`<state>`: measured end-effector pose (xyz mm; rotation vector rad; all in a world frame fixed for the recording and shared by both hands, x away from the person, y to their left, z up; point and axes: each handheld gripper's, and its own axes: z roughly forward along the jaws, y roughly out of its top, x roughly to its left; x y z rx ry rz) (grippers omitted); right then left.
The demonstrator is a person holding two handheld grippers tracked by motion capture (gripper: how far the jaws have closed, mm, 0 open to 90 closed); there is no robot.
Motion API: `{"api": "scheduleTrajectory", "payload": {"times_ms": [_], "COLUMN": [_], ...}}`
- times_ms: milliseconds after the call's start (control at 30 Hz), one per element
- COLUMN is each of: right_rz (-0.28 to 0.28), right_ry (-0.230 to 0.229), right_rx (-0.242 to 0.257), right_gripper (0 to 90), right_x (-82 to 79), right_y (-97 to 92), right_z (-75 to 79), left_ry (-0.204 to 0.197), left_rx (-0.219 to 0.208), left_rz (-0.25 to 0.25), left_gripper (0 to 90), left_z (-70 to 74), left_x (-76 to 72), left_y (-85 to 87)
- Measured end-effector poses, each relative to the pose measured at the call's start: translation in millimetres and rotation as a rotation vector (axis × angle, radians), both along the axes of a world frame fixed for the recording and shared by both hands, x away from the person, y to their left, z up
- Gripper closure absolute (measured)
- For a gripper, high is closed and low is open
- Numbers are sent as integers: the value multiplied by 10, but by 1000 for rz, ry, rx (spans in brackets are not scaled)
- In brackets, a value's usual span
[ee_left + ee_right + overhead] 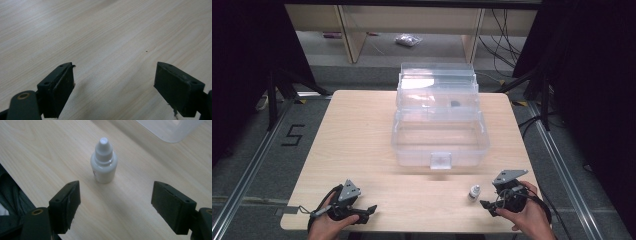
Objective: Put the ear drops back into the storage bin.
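Near the worktop's front right corner, a small white dropper bottle stood upright, just ahead of the right tool, whose jaws gaped wide with nothing between them. Meanwhile the left tool lay released at the front left corner, over bare wood. Farther back, toward the rear edge, sat an open clear plastic box.

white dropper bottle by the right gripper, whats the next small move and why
Probably ease the right gripper forward until the white dropper bottle stands between its fingers, then close. The bottle is upright on the table, just ahead of the open, empty jaws.
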<state>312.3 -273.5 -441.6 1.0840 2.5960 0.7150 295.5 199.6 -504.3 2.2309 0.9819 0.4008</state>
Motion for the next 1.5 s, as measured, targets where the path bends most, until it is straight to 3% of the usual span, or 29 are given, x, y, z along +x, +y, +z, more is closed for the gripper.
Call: {"api": "scheduleTrajectory", "payload": {"times_ms": [100,133,200,267,300,333,467,533,633,733,800,867,1000,1200,1267,1333,1367,1500], "right_rz": [23,27,44,57,57,49,79,89,110,143,160,171,204,219,221,220,230,230], "right_ry": [9,28,22,24,24,30,29,59,64,70,66,84,89,120,129,142,144,148], "right_rx": [-21,-22,-43,-56,-56,-63,-86,-104,-127,-164,-171,-190,-225,-239,-247,-256,-262,-274], "right_gripper": [245,249,252,253,253,254,259,270,289,315,321,336,361,397,413,434,437,464], "right_x": [27,26,62,87,87,92,142,157,183,243,263,299,359,404,420,429,442,468], "right_y": [48,65,85,115,115,137,202,263,297,361,376,423,470,525,539,551,554,568], "right_z": [32,42,46,45,45,50,38,28,18,17,9,7,-2,-25,-39,-45,-53,-50], "left_ry": [-2,-3,-2,6,1,-1,1,-4,3,4,3,-1,4,5,-1,5,3,6], "left_rx": [-28,-29,-30,-28,-1,-21,-3,-27,1,-31,5,-28,-4,-4,-36,5,-16,0], "left_rz": [21,22,20,21,2,14,3,19,1,19,-1,17,3,0,21,-2,8,-1], "left_gripper": [156,156,156,156,156,156,156,156,156,156,156,156,156,156,156,156,156,156], "left_z": [-12,-10,-13,-16,-4,-9,-4,-9,-2,-13,-4,-10,-4,-2,-16,-3,-7,-1], "left_x": [-4,-3,-4,-5,3,-2,2,-1,5,-2,8,0,8,7,-1,12,6,9], "left_y": [-9,-8,-9,-10,5,-9,3,-9,8,-13,7,-10,4,5,-17,8,-3,6]}}
